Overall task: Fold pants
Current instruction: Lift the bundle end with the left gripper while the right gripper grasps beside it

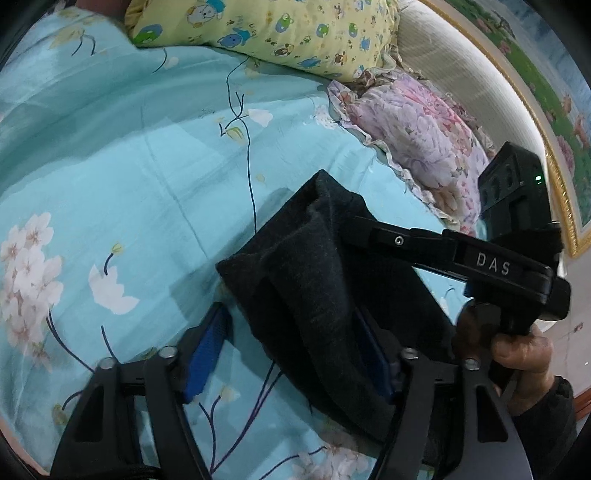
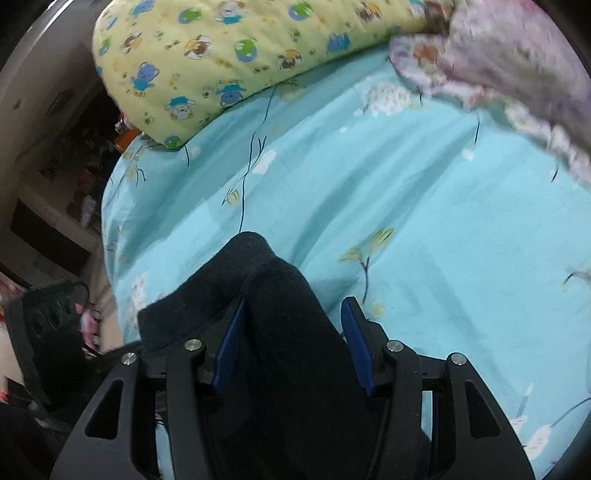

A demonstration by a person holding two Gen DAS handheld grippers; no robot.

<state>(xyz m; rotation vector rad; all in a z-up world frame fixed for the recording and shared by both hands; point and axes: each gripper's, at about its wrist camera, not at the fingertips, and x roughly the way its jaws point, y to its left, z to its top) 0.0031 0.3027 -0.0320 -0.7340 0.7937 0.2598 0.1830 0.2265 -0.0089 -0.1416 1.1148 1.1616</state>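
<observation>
Soft, limp pants [image 1: 314, 295] droop between both half-open tools, left tool [image 1: 295, 350] and right tool [image 2: 291, 343], neither clearly pinching; best gripped at the folded edge.

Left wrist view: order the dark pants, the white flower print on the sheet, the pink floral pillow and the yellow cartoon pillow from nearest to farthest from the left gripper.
1. Dark pants: between the left gripper fingers, against the right one.
2. White flower print: on the sheet, just left.
3. Pink floral pillow: farther up, right.
4. Yellow cartoon pillow: top edge, farthest.
</observation>
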